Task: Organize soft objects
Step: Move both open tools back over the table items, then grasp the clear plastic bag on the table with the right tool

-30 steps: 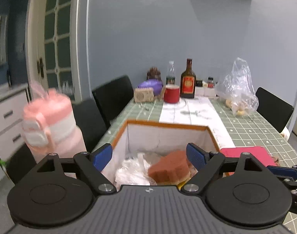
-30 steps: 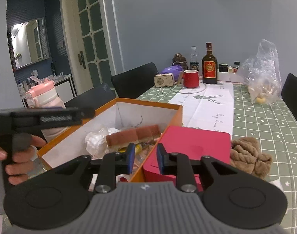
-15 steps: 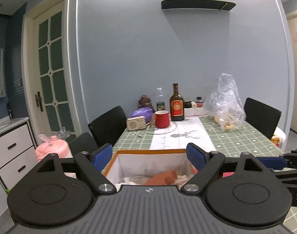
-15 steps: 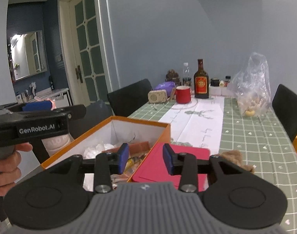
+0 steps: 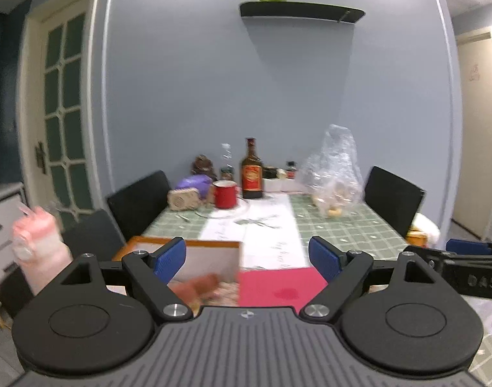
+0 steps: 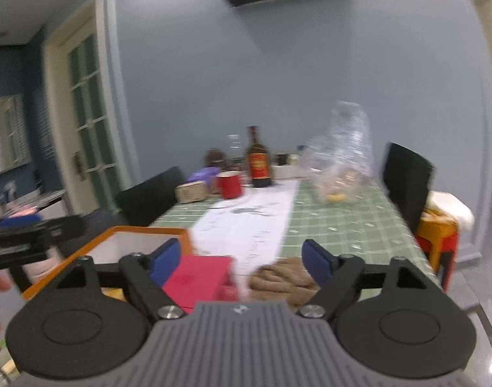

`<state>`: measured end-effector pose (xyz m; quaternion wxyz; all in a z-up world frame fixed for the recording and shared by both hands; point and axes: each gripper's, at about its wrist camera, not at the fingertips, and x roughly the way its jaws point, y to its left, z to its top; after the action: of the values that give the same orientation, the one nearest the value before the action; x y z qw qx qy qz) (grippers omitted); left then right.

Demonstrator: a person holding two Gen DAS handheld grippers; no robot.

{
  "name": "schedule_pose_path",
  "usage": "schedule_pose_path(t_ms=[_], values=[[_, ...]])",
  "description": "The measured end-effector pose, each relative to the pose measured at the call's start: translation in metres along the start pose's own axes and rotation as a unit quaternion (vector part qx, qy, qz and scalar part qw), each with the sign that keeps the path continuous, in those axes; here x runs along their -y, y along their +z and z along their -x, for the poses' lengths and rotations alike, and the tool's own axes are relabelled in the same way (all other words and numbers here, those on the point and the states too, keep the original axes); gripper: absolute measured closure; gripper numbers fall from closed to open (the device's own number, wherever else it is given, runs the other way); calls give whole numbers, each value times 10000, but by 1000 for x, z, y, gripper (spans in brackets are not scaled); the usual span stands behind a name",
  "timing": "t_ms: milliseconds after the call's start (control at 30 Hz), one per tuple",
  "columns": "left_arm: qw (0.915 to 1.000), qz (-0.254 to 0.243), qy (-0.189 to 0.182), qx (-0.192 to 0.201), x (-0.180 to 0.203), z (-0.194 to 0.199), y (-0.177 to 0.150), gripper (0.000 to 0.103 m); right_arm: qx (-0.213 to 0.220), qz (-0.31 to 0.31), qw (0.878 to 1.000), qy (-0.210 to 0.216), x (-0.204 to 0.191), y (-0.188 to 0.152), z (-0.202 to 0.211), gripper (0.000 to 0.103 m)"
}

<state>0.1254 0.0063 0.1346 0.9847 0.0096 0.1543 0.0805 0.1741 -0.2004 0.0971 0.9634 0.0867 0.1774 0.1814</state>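
An orange-rimmed cardboard box sits at the table's near end, with a brown sponge-like block and crumpled plastic inside. A red lid lies beside it, also in the right wrist view. A brown furry cloth lies right of the lid. My left gripper is open and empty, raised before the box. My right gripper is open and empty, above the lid and cloth. The box rim shows in the right wrist view.
A pink bottle stands at the left. At the table's far end are a dark liquor bottle, a red mug, a small radio and a clear plastic bag. Black chairs flank the table.
My right gripper's jaws have opened from nearly shut to wide. Both grippers have tilted upward and the views have shifted right, so less of the box interior shows.
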Motion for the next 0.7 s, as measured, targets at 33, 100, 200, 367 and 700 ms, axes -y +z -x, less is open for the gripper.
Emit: schedule_pose_path(t_ms=[33, 100, 200, 367, 700], values=[[10000, 9, -70, -24, 6, 0, -2, 3, -12, -75, 9999, -108, 10, -3, -1, 14], [9996, -70, -249, -68, 23, -1, -8, 3, -150, -35, 9990, -409, 25, -10, -6, 8], [9983, -405, -424, -48, 54, -6, -19, 3, -403, 596, 9940, -824, 36, -30, -20, 3], [9941, -839, -576, -383, 103, -25, -47, 3, -786, 1283, 9865, -639, 68, -71, -62, 3], [9903, -218, -893, -1040, 106, -75, -75, 8, -1210, 873, 9883, 318, 62, -96, -103, 3]])
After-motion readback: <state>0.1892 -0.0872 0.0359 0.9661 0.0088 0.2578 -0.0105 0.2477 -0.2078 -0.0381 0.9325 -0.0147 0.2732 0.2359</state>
